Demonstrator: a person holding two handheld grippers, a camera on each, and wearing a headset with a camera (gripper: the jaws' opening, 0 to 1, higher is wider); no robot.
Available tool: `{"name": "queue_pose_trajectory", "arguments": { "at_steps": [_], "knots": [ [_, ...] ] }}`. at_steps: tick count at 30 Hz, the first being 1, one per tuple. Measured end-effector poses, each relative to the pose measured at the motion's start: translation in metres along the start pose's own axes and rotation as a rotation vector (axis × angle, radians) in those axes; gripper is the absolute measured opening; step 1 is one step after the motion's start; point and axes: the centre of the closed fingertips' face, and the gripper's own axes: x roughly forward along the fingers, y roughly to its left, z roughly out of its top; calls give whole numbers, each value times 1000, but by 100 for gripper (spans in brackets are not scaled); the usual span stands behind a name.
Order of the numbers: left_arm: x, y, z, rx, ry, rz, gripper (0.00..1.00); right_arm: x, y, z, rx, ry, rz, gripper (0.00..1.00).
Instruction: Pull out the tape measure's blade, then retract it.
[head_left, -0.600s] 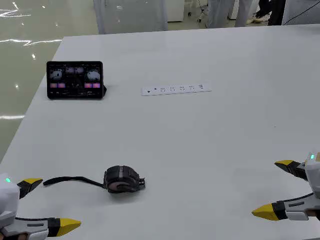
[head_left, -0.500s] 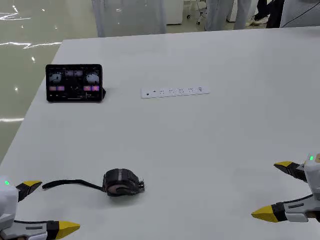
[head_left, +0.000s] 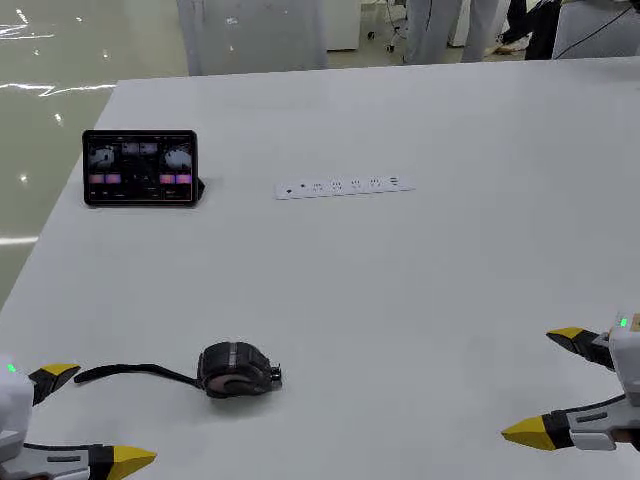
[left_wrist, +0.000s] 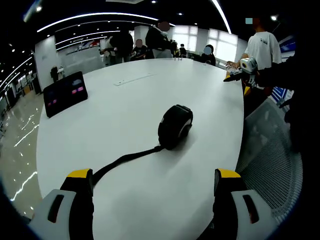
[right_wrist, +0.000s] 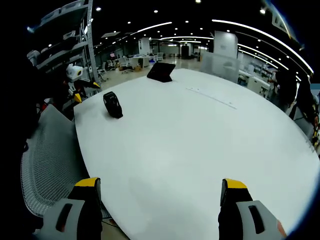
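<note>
A black tape measure (head_left: 236, 369) lies on the white table (head_left: 420, 270) near its front left, its black wrist strap (head_left: 125, 373) trailing left; no blade is out. In the left gripper view the tape measure (left_wrist: 175, 126) sits ahead of the jaws. My left gripper (head_left: 90, 415) hovers open at the bottom left, just short of the strap's end, and holds nothing. My right gripper (head_left: 558, 385) is open at the bottom right, far from the tape measure (right_wrist: 113, 105). The left gripper (left_wrist: 150, 182) and right gripper (right_wrist: 160, 192) both show wide yellow-tipped jaws.
A dark tablet (head_left: 140, 167) stands propped at the back left. A white power strip (head_left: 344, 186) lies flat near the table's middle back. People stand beyond the far edge. A mesh chair (right_wrist: 47, 165) sits by the near edge.
The head camera has shifted, so everything sits slightly lower and left. Both grippers hold about the same place near the bottom corners, still open. The tape measure has not moved.
</note>
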Motion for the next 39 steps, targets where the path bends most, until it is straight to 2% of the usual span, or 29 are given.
{"name": "queue_pose_trajectory", "arguments": {
  "at_steps": [1, 4, 6, 17, 20, 24, 26, 28, 30, 31, 37, 39],
  "knots": [
    [1, -1, 1, 1, -4, -4, 99, 0, -4, 4, -35, -24, -16, 99],
    [4, -5, 4, -5, -6, -37, 99, 2, -4, 3, -12, -11, -13, 99],
    [6, -6, 6, 28, 1, -40, 99, 4, -4, 6, -30, -21, -15, 99],
    [20, -10, 21, 126, 43, -84, 99, 27, 4, 1, -55, 8, 57, 99],
    [24, -12, 26, 160, 50, -102, 99, 30, 6, 9, -49, -1, 69, 99],
    [30, -14, 26, 199, 80, -130, 99, 36, 6, 21, -76, -26, 83, 99],
    [34, -14, 28, 197, 87, -140, 99, 40, 7, 27, -82, -22, 83, 99],
    [37, -18, 28, 181, 101, -175, 99, 45, 6, 32, -93, -25, 83, 99],
    [38, -19, 25, 235, 127, -194, 99, 49, 9, 39, -105, -28, 95, 99],
    [39, -20, 24, 240, 136, -201, 99, 51, 10, 41, -112, -24, 100, 99],
    [46, -17, 34, 267, 152, -219, 99, 70, 16, 50, -143, -17, 130, 99],
    [50, -15, 36, 308, 164, -223, 99, 79, 18, 52, -153, -11, 144, 99]
  ]
}}
